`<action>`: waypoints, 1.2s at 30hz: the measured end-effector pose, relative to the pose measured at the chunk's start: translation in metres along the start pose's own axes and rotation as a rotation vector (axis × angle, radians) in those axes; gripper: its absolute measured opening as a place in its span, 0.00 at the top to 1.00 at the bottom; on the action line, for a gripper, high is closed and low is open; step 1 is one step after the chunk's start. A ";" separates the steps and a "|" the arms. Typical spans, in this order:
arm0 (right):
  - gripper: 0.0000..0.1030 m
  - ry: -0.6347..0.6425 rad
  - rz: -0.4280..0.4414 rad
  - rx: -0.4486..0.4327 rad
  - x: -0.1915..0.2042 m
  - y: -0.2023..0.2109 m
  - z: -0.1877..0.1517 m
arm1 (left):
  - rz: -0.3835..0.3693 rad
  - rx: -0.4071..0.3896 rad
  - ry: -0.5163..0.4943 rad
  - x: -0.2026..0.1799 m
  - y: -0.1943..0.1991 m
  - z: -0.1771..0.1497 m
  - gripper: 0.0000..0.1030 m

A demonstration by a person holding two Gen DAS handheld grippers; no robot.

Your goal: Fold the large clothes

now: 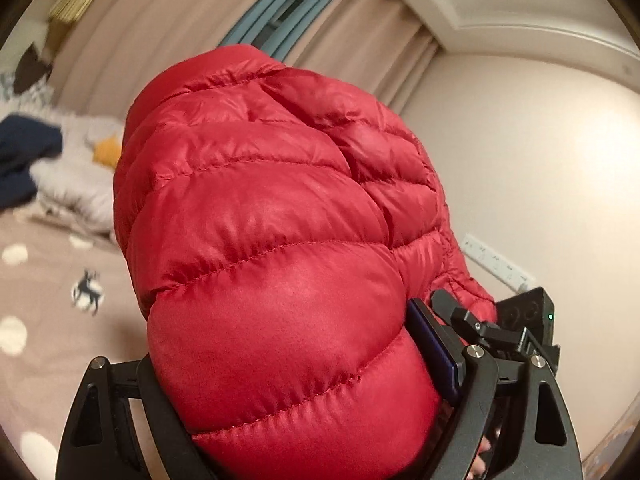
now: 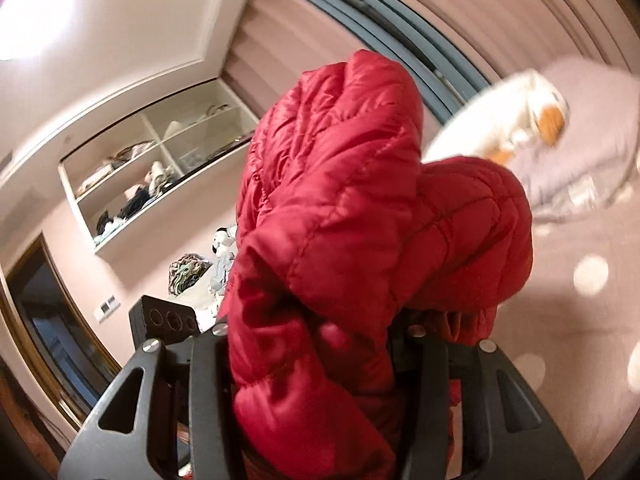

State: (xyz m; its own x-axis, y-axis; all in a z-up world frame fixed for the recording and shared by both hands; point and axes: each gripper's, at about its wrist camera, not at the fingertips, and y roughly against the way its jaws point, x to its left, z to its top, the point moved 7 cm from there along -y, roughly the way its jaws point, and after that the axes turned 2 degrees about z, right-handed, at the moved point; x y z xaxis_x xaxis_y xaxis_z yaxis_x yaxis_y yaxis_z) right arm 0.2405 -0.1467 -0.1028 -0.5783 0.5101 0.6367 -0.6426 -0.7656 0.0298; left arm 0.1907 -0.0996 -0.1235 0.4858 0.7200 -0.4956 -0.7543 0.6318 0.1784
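A red quilted puffer jacket [image 1: 264, 248] fills the left wrist view, lifted off the bed. My left gripper [image 1: 304, 412] is shut on the jacket, whose padding bulges between the two black fingers. In the right wrist view the same jacket [image 2: 340, 220] hangs bunched in folds in front of the camera. My right gripper [image 2: 316, 384] is shut on a thick fold of it. The other gripper's black body shows in each view, at right in the left wrist view [image 1: 524, 320] and at left in the right wrist view [image 2: 168, 320].
Below is a bed with a beige dotted sheet [image 1: 36, 320], with a navy garment [image 1: 24, 160] and white bedding with an orange patch [image 1: 80, 176] at its far end. Beige curtains [image 1: 168, 20] hang behind. An open wall shelf [image 2: 152, 168] holds clothes; a dark doorway [image 2: 48, 328] is at left.
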 end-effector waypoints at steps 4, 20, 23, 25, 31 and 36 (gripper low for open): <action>0.55 0.057 0.009 0.001 0.010 -0.006 0.002 | 0.013 -0.025 -0.012 0.000 0.013 0.002 0.15; 0.52 0.117 0.054 -0.007 0.036 0.003 -0.005 | 0.006 -0.083 -0.043 -0.001 0.044 0.002 0.15; 0.52 0.125 0.056 -0.006 0.038 0.001 -0.007 | 0.013 -0.081 -0.037 0.007 0.041 0.003 0.15; 0.52 0.116 0.053 -0.002 0.035 0.000 -0.007 | 0.015 -0.076 -0.026 0.013 0.038 0.003 0.15; 0.52 0.132 0.034 -0.014 0.028 -0.006 -0.003 | 0.010 -0.075 -0.021 0.013 0.026 0.008 0.15; 0.52 0.112 0.036 -0.015 0.015 -0.017 -0.001 | 0.021 -0.074 -0.017 0.007 0.018 0.011 0.15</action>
State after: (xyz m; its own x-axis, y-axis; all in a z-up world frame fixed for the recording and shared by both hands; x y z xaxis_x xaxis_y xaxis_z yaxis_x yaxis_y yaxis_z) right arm 0.2426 -0.1254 -0.0945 -0.6528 0.5238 0.5472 -0.6273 -0.7787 -0.0030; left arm 0.1853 -0.0800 -0.1145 0.4767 0.7379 -0.4778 -0.7946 0.5941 0.1247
